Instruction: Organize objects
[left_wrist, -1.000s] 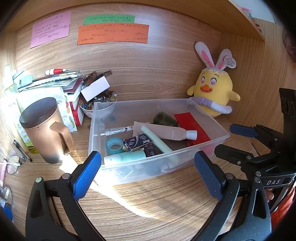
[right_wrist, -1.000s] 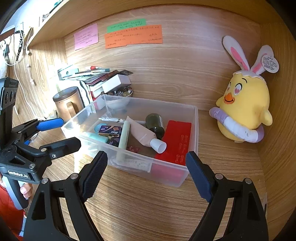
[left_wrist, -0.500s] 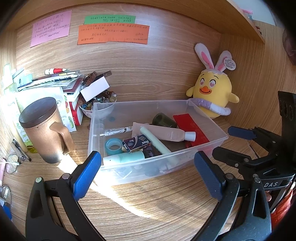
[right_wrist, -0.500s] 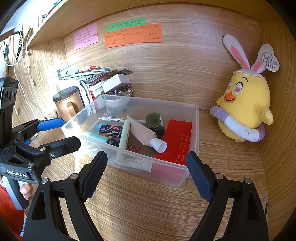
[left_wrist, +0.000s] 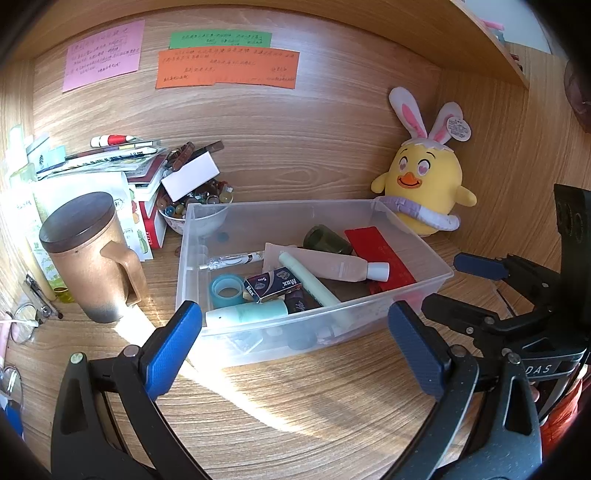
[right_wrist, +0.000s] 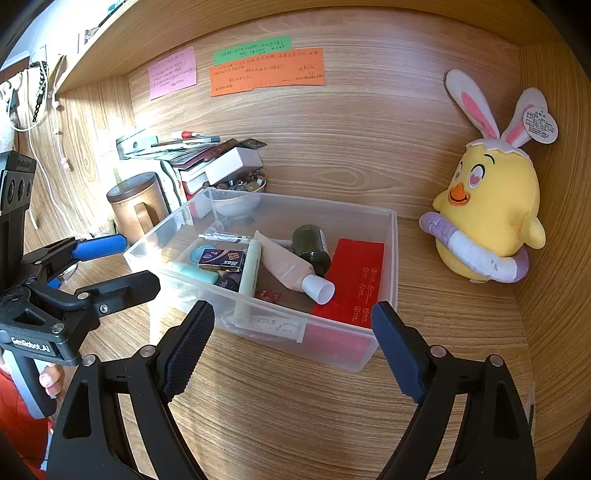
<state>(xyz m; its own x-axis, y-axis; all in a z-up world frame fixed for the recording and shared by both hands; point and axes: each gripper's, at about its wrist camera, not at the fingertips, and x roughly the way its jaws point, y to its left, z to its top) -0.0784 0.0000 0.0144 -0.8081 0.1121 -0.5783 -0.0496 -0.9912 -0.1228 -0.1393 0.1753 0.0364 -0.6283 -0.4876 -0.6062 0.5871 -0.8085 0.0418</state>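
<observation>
A clear plastic bin (left_wrist: 439, 275) (right_wrist: 391, 258) sits on the wooden desk. It holds a pink tube (left_wrist: 325, 264) (right_wrist: 288, 271), a red flat pack (left_wrist: 380, 254) (right_wrist: 360, 280), a dark green jar (left_wrist: 327, 240) (right_wrist: 312, 245), a Max staple box (left_wrist: 273, 286) (right_wrist: 221, 260), a pale green stick, a tape roll (left_wrist: 226, 291) and a pen. My left gripper (left_wrist: 295, 347) is open and empty in front of the bin. My right gripper (right_wrist: 291, 347) is open and empty at the bin's near right side.
A yellow chick plush (left_wrist: 424, 192) (right_wrist: 487, 221) sits in the back right corner. A brown lidded mug (left_wrist: 88, 254) (right_wrist: 138, 203), a bowl of beads (left_wrist: 195, 210) and stacked books and boxes (left_wrist: 122, 170) stand at the left. Sticky notes (left_wrist: 225, 66) hang on the back wall.
Both grippers have drawn back slightly from the bin. They stay open and empty. Nothing in the bin has moved.
</observation>
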